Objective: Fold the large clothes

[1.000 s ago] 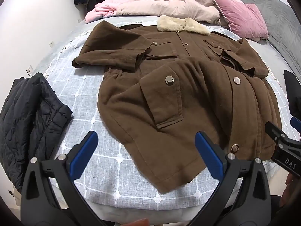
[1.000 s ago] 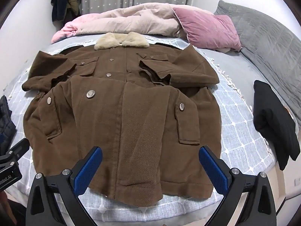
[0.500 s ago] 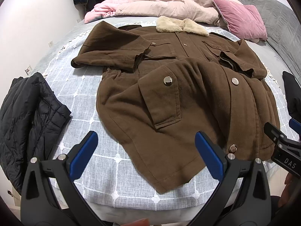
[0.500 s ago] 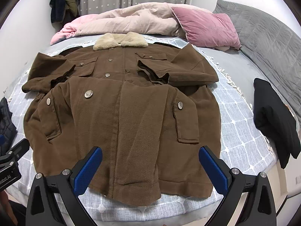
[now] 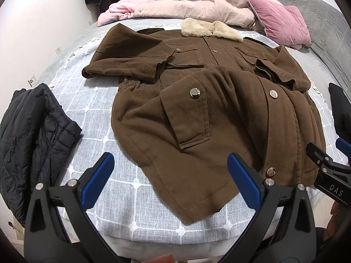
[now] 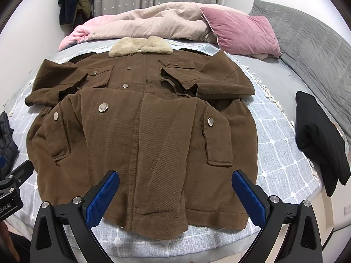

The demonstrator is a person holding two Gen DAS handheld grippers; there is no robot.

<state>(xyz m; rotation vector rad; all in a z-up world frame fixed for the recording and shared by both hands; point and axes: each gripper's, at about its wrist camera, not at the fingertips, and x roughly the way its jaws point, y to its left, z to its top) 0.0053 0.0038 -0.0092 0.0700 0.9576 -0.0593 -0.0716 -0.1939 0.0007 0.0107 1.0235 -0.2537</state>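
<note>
**Brown coat laid out with sleeves in, both claws wide and waiting at the hem**

The brown coat [image 6: 153,135] lies front-up on the bed [image 6: 283,166], its fur collar [image 6: 140,46] at the far end and its hem at the near edge, just ahead of both claws. Each sleeve is already turned in across the chest, which looks like the first stage of a fold; laid this way, the hem is the natural edge to lift toward the collar next.

The left claw [image 5: 169,179] hovers with jaws apart over the coat's near left corner, holding nothing. The right claw [image 6: 175,197] is likewise spread wide over the middle of the hem, empty. Neither appears to touch the cloth, though the fisheye makes that gap hard to judge.

Left of the coat a black quilted jacket [image 5: 33,135] lies at the bed's edge; right of it sits a folded black garment [image 6: 318,140]. Both are apart from the coat. Beyond the collar lie a pink duvet [image 6: 153,22] and a pink pillow [image 6: 239,32], near enough to crowd a fold carried far up.
</note>
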